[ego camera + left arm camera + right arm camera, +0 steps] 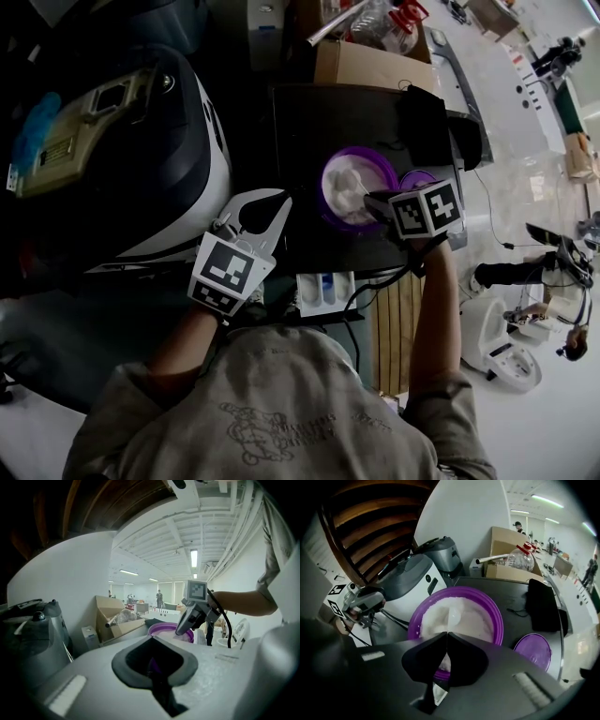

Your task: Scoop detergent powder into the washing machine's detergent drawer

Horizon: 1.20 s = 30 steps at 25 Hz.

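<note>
A purple tub full of white powder stands on the dark table, its purple lid just to its right. My right gripper reaches over the tub's near rim, shut on the handle of a white scoop whose bowl lies in the powder. In the right gripper view the jaws meet on that handle. My left gripper hovers open left of the tub and holds nothing. A white compartmented drawer with a blue insert sits at the table's near edge.
A large white and dark appliance fills the left. At the table's back stand a cardboard box and a clear bottle with a red cap. A black object lies at the right. People stand in the far right room.
</note>
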Each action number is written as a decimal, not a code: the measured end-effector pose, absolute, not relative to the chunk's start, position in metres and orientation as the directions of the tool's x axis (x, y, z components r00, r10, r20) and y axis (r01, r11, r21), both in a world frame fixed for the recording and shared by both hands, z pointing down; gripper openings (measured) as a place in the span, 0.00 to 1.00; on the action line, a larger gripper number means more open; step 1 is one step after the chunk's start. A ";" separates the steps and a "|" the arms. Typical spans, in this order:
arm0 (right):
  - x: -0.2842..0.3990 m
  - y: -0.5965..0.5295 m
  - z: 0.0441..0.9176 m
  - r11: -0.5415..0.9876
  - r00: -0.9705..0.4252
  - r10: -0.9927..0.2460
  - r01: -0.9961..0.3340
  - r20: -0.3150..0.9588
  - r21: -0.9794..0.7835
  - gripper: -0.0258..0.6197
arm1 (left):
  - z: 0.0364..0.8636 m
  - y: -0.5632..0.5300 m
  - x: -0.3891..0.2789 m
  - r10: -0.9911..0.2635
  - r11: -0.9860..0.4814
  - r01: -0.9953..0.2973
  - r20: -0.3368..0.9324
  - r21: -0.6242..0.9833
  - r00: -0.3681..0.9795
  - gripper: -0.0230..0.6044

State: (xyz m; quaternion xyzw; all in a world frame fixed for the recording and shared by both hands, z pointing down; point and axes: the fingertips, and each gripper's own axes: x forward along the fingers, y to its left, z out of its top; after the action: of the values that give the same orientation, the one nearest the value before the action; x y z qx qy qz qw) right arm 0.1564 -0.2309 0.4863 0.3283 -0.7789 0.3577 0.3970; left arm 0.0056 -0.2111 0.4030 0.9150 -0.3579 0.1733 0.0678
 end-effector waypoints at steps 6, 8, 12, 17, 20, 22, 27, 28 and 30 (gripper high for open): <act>0.158 -0.231 0.473 0.450 -0.550 -0.285 -0.800 0.785 -0.396 0.09 | 0.399 -0.206 0.007 -0.628 -0.741 -0.672 0.361 -0.005 0.690 0.04; 0.160 -0.232 0.467 0.412 -0.581 -0.312 -0.796 0.752 -0.444 0.09 | 0.398 -0.205 0.008 -0.625 -0.744 -0.668 0.359 -0.009 0.692 0.04; 0.158 -0.233 0.452 0.345 -0.693 -0.370 -0.721 0.618 -0.601 0.09 | 0.394 -0.201 0.008 -0.625 -0.748 -0.664 0.354 -0.015 0.696 0.04; 0.162 -0.234 0.433 0.288 -0.720 -0.472 -0.671 0.508 -0.684 0.09 | 0.389 -0.198 0.008 -0.623 -0.753 -0.657 0.347 -0.024 0.701 0.04; 0.147 -0.232 0.412 0.299 -0.782 -0.504 -0.556 0.367 -0.775 0.09 | 0.385 -0.197 0.008 -0.624 -0.754 -0.656 0.343 -0.031 0.702 0.04; 0.136 -0.229 0.397 0.297 -0.811 -0.517 -0.471 0.275 -0.830 0.09 | 0.382 -0.197 0.007 -0.627 -0.753 -0.657 0.340 -0.035 0.701 0.04; 0.134 -0.224 0.376 0.277 -0.819 -0.554 -0.354 0.152 -0.893 0.09 | 0.375 -0.197 0.006 -0.635 -0.749 -0.660 0.332 -0.047 0.697 0.04; 0.134 -0.223 0.373 0.272 -0.822 -0.556 -0.320 0.123 -0.907 0.09 | 0.374 -0.196 0.006 -0.637 -0.749 -0.661 0.330 -0.049 0.697 0.04; 0.133 -0.220 0.367 0.255 -0.824 -0.562 -0.247 0.065 -0.935 0.09 | 0.371 -0.196 0.004 -0.640 -0.747 -0.663 0.327 -0.051 0.695 0.04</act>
State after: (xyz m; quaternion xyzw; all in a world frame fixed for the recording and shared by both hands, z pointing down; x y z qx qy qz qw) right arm 0.1334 -0.2196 0.3675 0.2598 -0.7792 0.5522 -0.1426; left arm 0.0041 -0.1964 0.3713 0.9200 -0.3541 0.1643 0.0353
